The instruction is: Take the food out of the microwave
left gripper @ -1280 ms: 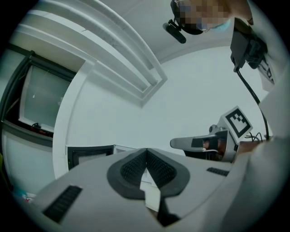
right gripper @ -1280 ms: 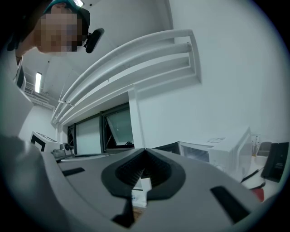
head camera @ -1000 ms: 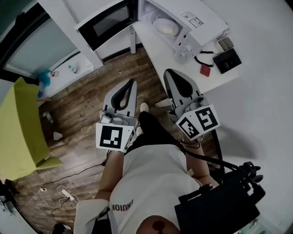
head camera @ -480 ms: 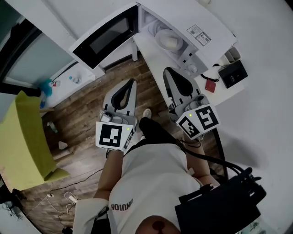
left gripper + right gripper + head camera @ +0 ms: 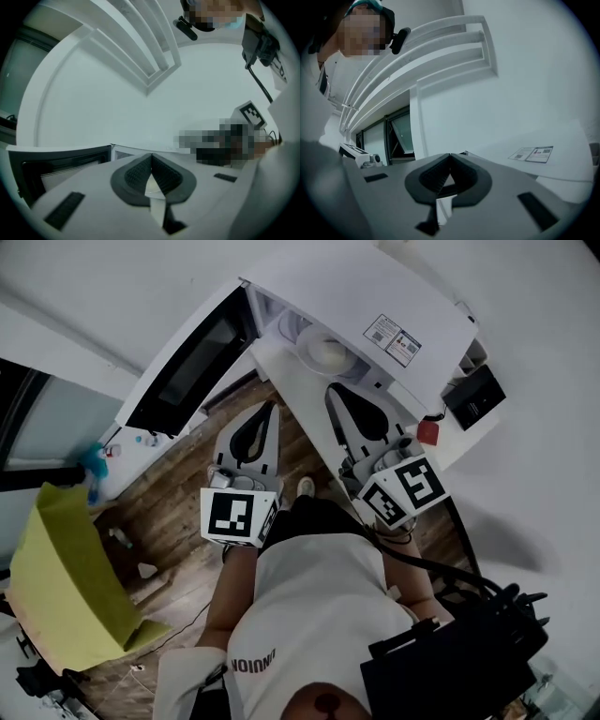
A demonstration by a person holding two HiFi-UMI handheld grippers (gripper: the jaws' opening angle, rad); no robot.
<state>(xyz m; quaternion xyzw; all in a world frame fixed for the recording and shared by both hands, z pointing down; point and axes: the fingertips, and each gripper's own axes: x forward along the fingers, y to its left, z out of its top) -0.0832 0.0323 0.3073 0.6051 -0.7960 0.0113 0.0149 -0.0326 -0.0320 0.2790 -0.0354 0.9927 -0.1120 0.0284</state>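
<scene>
The white microwave [image 5: 375, 296] stands on a white counter with its black-windowed door [image 5: 192, 357] swung open to the left. Inside on the turntable sits a pale dish of food [image 5: 325, 351]. My left gripper [image 5: 271, 408] is shut and empty, level, in front of the open door's edge. My right gripper [image 5: 331, 391] is also shut and empty, its tip just short of the cavity opening and below the dish in the head view. In the left gripper view my left gripper [image 5: 151, 157] faces the door [image 5: 61, 161]; in the right gripper view my right gripper [image 5: 450, 157] sits beside the microwave's labelled top [image 5: 534, 153].
The counter [image 5: 298, 395] carries a black box [image 5: 476, 390] and a small red object [image 5: 427, 432] right of the microwave. A yellow-green chair [image 5: 66, 577] stands on the wooden floor [image 5: 178, 484] at left. A black bag [image 5: 450, 662] hangs at lower right.
Both grippers and the head have moved toward the microwave, which now sits larger and closer in view. The jaws of both stayed shut.
</scene>
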